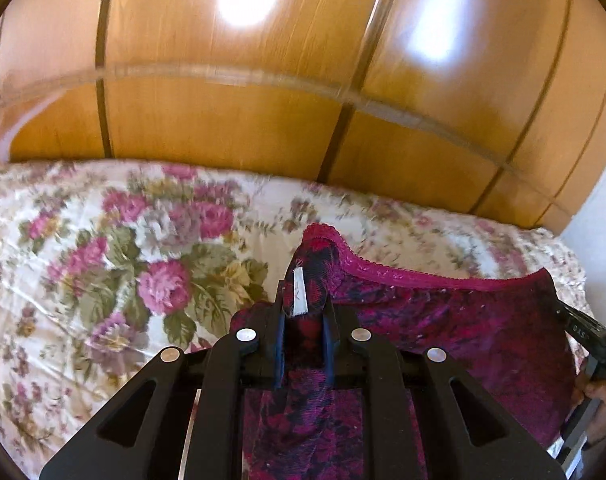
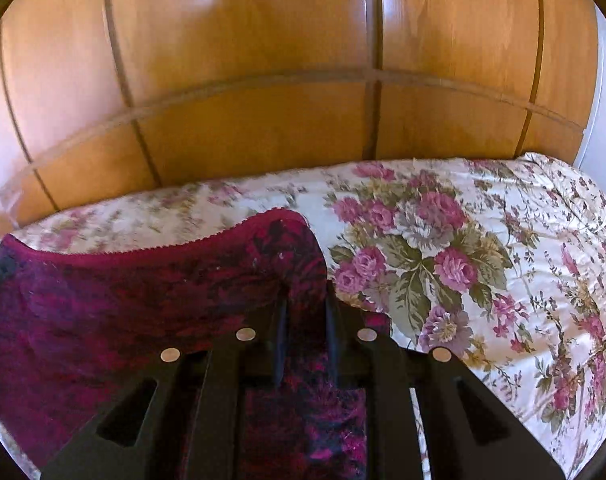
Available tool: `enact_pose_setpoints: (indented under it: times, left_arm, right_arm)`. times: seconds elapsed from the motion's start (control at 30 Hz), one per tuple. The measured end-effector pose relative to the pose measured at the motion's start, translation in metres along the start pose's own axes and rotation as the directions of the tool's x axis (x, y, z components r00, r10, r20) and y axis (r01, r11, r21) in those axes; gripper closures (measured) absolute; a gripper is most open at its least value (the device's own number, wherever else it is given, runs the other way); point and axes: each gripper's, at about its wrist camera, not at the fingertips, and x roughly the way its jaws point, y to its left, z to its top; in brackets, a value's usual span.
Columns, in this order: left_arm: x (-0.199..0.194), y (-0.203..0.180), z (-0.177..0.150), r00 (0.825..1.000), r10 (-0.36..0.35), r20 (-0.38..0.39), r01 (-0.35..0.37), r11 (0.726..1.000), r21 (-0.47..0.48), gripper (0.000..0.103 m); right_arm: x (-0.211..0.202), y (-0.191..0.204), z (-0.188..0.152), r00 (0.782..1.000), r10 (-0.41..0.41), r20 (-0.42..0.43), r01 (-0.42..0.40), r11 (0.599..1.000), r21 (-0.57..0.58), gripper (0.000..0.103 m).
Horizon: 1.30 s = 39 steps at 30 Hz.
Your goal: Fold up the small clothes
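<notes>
Left wrist view: the left claw [image 1: 303, 320], at lower centre of the frame, is pinching one bunched corner of a magenta-and-black lace undergarment [image 1: 463, 320]. A white care label [image 1: 299, 294] stands up from the pinched fabric just above the black fingers [image 1: 279, 344]. From the claw the garment spreads toward the right of the frame, its scalloped pink waistband [image 1: 403, 274] forming the upper edge. At the far right edge, part of the right claw's frame and a hand [image 1: 597, 394] are visible.

Right wrist view: the right claw [image 2: 305, 328], at lower centre, is pinching the opposite corner of the same undergarment [image 2: 123, 312], which spreads toward the left of the frame and hangs between and below the fingers [image 2: 332, 336].

In both views the garment is held above a floral bedspread [image 1: 103, 264] [image 2: 483, 280], which fills the middle band of the frame. A wooden wardrobe [image 1: 263, 120] [image 2: 263, 100] occupies the upper half.
</notes>
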Motion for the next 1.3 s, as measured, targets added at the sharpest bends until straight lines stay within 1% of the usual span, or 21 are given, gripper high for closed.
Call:
enact_pose_setpoints:
  times: [0.17, 0.23, 0.33, 0.37, 0.43, 0.47, 0.5, 0.53, 0.57, 0.6, 0.63, 0.73, 0.87, 0.97, 1.1, 1.13, 1.17, 1.2, 1.23, 1.27, 1.3]
  left_arm:
    - [0.048, 0.012, -0.005, 0.994, 0.025, -0.108, -0.030, 0.999, -0.044, 0.090]
    - [0.059, 0.014, -0.008, 0.992, 0.047, -0.120, -0.051, 0.998, -0.032, 0.088]
    - [0.063, 0.014, -0.010, 0.991, 0.056, -0.124, -0.060, 0.998, -0.032, 0.085]
    - [0.063, 0.014, -0.010, 0.991, 0.049, -0.126, -0.054, 0.998, -0.036, 0.085]
    - [0.058, 0.017, -0.010, 0.992, 0.016, -0.123, -0.024, 0.998, -0.064, 0.079]
    - [0.051, 0.020, -0.011, 0.993, 0.000, -0.114, -0.010, 0.996, -0.084, 0.078]
    - [0.044, 0.021, -0.011, 0.994, -0.012, -0.107, 0.002, 0.995, -0.099, 0.075]
    - [0.036, 0.022, -0.012, 0.995, -0.026, -0.099, 0.014, 0.994, -0.111, 0.067]
    - [0.025, 0.023, -0.017, 0.996, -0.027, -0.085, 0.017, 0.993, -0.114, 0.059]
    - [0.015, 0.023, -0.023, 0.997, -0.013, -0.071, 0.005, 0.994, -0.108, 0.044]
    - [0.006, 0.024, -0.030, 0.998, -0.013, -0.056, 0.007, 0.995, -0.103, 0.041]
    - [-0.017, 0.033, -0.056, 0.995, -0.081, -0.062, 0.073, 0.991, -0.115, 0.041]
    - [-0.045, 0.046, -0.105, 0.977, -0.195, -0.085, 0.179, 0.970, -0.163, 0.040]
    - [-0.061, 0.052, -0.132, 0.956, -0.279, -0.087, 0.255, 0.942, -0.220, 0.040]
    - [-0.065, 0.048, -0.157, 0.941, -0.321, -0.102, 0.289, 0.925, -0.246, 0.040]
    - [-0.065, 0.047, -0.159, 0.940, -0.324, -0.109, 0.289, 0.924, -0.251, 0.043]
    - [-0.062, 0.045, -0.162, 0.938, -0.329, -0.109, 0.294, 0.922, -0.254, 0.050]
    - [-0.060, 0.042, -0.162, 0.933, -0.340, -0.115, 0.303, 0.918, -0.254, 0.065]
    - [-0.058, 0.041, -0.162, 0.933, -0.340, -0.121, 0.301, 0.918, -0.257, 0.073]
    - [-0.058, 0.040, -0.159, 0.934, -0.337, -0.116, 0.299, 0.918, -0.261, 0.077]
    - [-0.061, 0.042, -0.162, 0.935, -0.337, -0.108, 0.300, 0.917, -0.261, 0.081]
  right_arm:
    - [0.035, -0.007, -0.009, 0.996, -0.053, -0.069, 0.053, 0.999, 0.006, 0.085]
    - [0.043, -0.010, -0.011, 0.995, -0.048, -0.086, 0.050, 0.999, 0.021, 0.084]
    - [0.050, -0.009, -0.013, 0.993, -0.058, -0.103, 0.060, 0.998, 0.020, 0.083]
    - [0.050, -0.009, -0.013, 0.993, -0.062, -0.104, 0.064, 0.998, 0.016, 0.083]
    - [0.048, -0.009, -0.012, 0.992, -0.060, -0.107, 0.062, 0.998, 0.016, 0.080]
    - [0.046, -0.009, -0.011, 0.993, -0.053, -0.107, 0.056, 0.998, 0.021, 0.074]
    - [0.044, -0.010, -0.011, 0.993, -0.044, -0.107, 0.047, 0.999, 0.028, 0.071]
    - [0.037, -0.012, -0.010, 0.995, -0.027, -0.099, 0.031, 0.999, 0.041, 0.063]
    - [0.031, -0.014, -0.010, 0.996, -0.017, -0.089, 0.022, 0.998, 0.052, 0.048]
    - [0.024, -0.016, -0.010, 0.996, -0.020, -0.082, 0.025, 0.998, 0.065, 0.037]
    - [0.015, -0.019, -0.012, 0.997, -0.017, -0.074, 0.024, 0.996, 0.085, 0.020]
    - [-0.011, -0.031, -0.029, 0.997, 0.045, -0.061, -0.038, 0.992, 0.121, 0.016]
    - [-0.036, -0.051, -0.061, 0.986, 0.143, -0.082, -0.126, 0.974, 0.188, 0.010]
    - [-0.051, -0.066, -0.094, 0.966, 0.235, -0.106, -0.199, 0.941, 0.274, 0.008]
    - [-0.061, -0.069, -0.131, 0.946, 0.297, -0.127, -0.241, 0.911, 0.334, 0.007]
    - [-0.061, -0.067, -0.140, 0.944, 0.301, -0.131, -0.243, 0.909, 0.340, 0.007]
    - [-0.062, -0.063, -0.144, 0.945, 0.299, -0.131, -0.243, 0.912, 0.330, 0.013]
    - [-0.062, -0.061, -0.145, 0.947, 0.295, -0.130, -0.242, 0.917, 0.318, 0.020]
    - [-0.065, -0.056, -0.145, 0.944, 0.303, -0.133, -0.251, 0.918, 0.308, 0.039]
    - [-0.068, -0.054, -0.145, 0.945, 0.300, -0.134, -0.248, 0.918, 0.310, 0.051]
    - [-0.072, -0.053, -0.144, 0.945, 0.300, -0.131, -0.250, 0.920, 0.303, 0.059]
